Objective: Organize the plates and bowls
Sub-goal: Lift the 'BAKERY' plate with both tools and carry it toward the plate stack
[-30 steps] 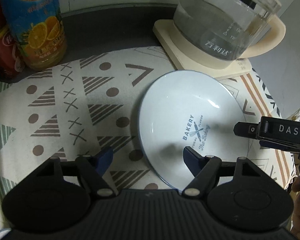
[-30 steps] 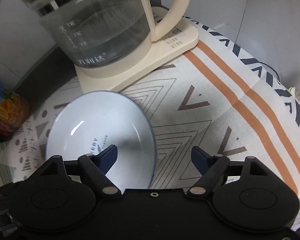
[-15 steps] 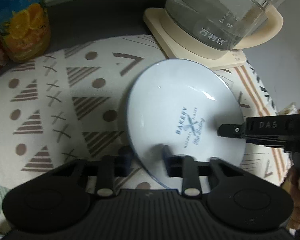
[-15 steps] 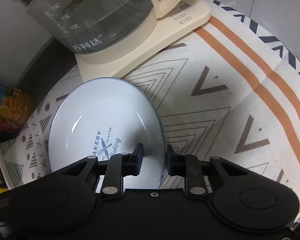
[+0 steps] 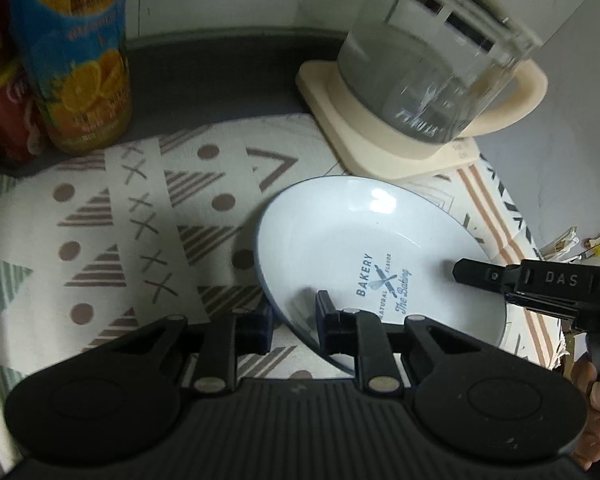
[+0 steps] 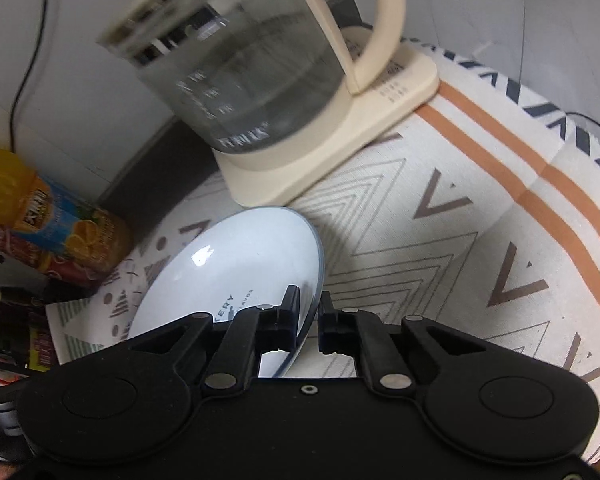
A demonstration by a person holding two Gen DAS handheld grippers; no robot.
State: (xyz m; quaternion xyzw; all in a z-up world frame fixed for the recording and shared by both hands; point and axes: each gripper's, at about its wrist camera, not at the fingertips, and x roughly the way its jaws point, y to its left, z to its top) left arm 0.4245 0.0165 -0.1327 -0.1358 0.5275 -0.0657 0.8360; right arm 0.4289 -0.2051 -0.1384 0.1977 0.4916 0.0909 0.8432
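Note:
A white plate [image 5: 364,236] with a blue rim and a blue "BAKERY" print is held tilted above the patterned cloth. My left gripper [image 5: 294,326] is shut on its near left rim. My right gripper [image 6: 309,322] is shut on the opposite rim of the plate [image 6: 236,260]; its fingertips [image 5: 476,274] show at the right in the left wrist view. Both grippers hold the same plate.
A glass kettle [image 5: 432,60] on a cream base stands just behind the plate, also in the right wrist view [image 6: 260,60]. An orange juice bottle [image 5: 76,52] and a red can [image 5: 4,120] stand at the back left. A patterned cloth [image 6: 460,240] covers the table.
Both grippers closed on opposite rims of the plate, then lifted and tilted it off the cloth. The kettle now looks nearer and blurred as the cameras move.

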